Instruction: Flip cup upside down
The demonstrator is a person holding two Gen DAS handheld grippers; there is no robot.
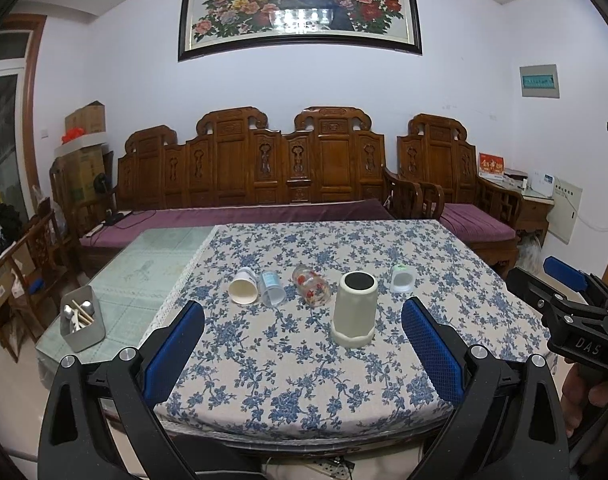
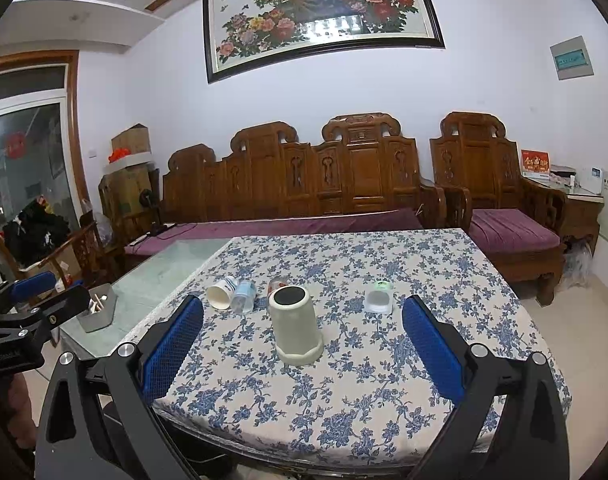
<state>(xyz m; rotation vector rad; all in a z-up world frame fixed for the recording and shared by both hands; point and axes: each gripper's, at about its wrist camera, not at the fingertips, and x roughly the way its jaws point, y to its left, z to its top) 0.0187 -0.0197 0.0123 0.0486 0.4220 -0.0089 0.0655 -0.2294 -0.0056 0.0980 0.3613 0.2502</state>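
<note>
The pale grey-green cup [image 1: 354, 311] stands mouth-down on the blue-flowered tablecloth [image 1: 304, 380], its dark round base facing up and its wider rim flat on the cloth. It sits toward the near middle of the table, with nothing gripping it.

Behind it, a row of other cups lies across the cloth. A white paper cup [image 1: 244, 287] lies on its side with its mouth toward us, touching or just beside a clear plastic cup [image 1: 272, 289], also on its side. A glass with red flower print [image 1: 311, 285] lies tipped over next, just behind the grey-green cup. To the right a small clear cup with a green top [image 1: 402, 279] lies apart from the rest.

The left gripper [image 1: 303, 344] hangs over the near table edge, its blue-padded jaws spread wide and holding nothing, the cup framed between them but farther off. The right gripper [image 2: 303, 344] is likewise spread wide and empty, with the cup ahead between its pads.

On the bare glass tabletop [image 1: 152, 264] left of the cloth stands a grey metal caddy [image 1: 83, 319] holding spoons and chopsticks. Beyond the table a carved wooden sofa [image 1: 264, 164] with purple cushions runs along the wall, under a framed peacock painting [image 1: 300, 4].
</note>
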